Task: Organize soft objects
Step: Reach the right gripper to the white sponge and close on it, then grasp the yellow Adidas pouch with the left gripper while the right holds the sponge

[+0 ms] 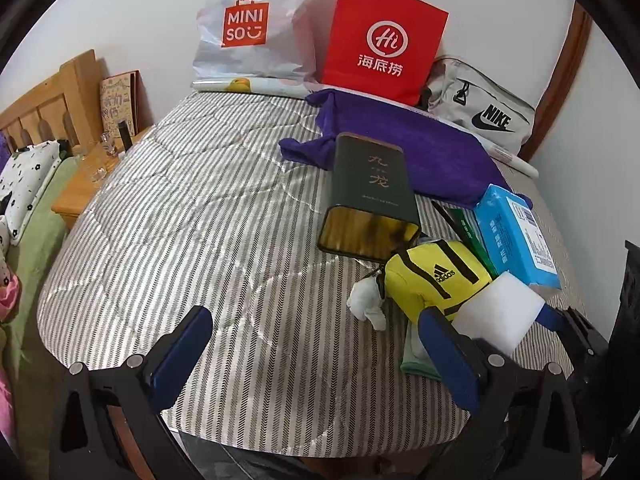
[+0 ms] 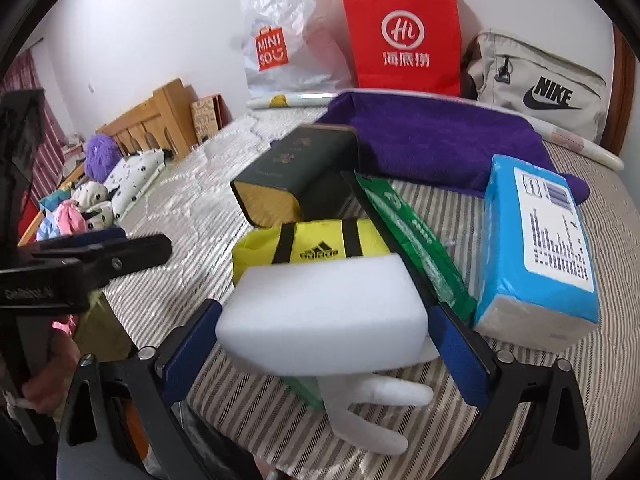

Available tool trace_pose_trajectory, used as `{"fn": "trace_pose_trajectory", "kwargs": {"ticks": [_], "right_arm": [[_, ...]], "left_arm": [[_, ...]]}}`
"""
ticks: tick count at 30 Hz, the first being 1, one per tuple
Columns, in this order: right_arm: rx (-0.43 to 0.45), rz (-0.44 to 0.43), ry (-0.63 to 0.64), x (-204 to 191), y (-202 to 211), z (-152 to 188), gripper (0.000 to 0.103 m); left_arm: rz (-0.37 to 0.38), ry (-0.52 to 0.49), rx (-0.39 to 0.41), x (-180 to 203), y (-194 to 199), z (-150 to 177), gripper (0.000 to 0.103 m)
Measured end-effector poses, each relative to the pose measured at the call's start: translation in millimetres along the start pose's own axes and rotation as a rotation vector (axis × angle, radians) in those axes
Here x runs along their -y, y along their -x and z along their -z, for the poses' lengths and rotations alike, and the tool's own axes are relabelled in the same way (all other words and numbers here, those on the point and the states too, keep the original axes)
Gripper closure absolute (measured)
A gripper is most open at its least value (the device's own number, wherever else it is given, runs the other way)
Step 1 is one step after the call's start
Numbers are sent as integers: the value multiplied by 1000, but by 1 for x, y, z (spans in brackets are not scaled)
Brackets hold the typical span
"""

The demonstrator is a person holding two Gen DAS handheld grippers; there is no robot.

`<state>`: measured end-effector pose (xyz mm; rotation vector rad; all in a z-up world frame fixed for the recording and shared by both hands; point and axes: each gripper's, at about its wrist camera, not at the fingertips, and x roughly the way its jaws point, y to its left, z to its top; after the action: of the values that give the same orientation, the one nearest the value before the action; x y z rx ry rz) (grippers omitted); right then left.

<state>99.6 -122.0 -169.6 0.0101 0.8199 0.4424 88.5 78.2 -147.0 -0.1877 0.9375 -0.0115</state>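
On a quilted, grey-and-white striped bedspread (image 1: 180,208), my right gripper (image 2: 328,340) clamps a smooth white foam block (image 2: 324,312), rounded at its corners, between its blue-padded fingers (image 2: 456,352), holding it above the fabric. My left gripper (image 1: 316,348) hangs spread wide over bare stripes, nothing between its pads. Just behind the block sits a glossy yellow adidas pouch (image 2: 316,246) with black bands, a crumpled white cloth (image 1: 366,300) at its end. A dark green rectangular tin (image 1: 370,196) with a gold-lined open mouth lies on its side beyond the pouch. To the right I see a flat green packet (image 2: 416,240) leaning beside a soft blue tissue pack (image 2: 536,244). A plush purple towel (image 1: 432,156) stretches behind them. Against the wall stand a crinkled white Miniso plastic bag (image 1: 248,24), a stiff red paper bag (image 1: 384,44) and a grey Nike canvas pouch (image 1: 484,112).
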Motion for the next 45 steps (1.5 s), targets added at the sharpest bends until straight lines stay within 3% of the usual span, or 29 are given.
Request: {"fn": "trace_pose_trajectory", "kwargs": {"ticks": [5, 17, 26, 28, 30, 34, 36, 45], "right_arm": [[25, 10, 73, -5, 3, 1, 22], [73, 31, 100, 7, 21, 1, 22], [100, 120, 87, 43, 49, 10, 22], [93, 122, 56, 54, 51, 14, 22], [82, 113, 19, 64, 51, 19, 22], [60, 138, 11, 70, 47, 25, 22], [50, 144, 9, 72, 45, 27, 22], [46, 144, -67, 84, 43, 32, 22]], "left_arm": [[12, 25, -7, -1, -9, -2, 0], [89, -6, -69, 27, -37, -7, 0], [185, -17, -77, 46, -52, -14, 1], [197, 8, -78, 46, -60, -14, 9], [218, 42, -98, 45, -66, -11, 26], [217, 57, -86, 45, -69, -8, 35], [224, 42, -82, 46, -67, -9, 47], [257, 41, -36, 39, -48, -13, 77]]}}
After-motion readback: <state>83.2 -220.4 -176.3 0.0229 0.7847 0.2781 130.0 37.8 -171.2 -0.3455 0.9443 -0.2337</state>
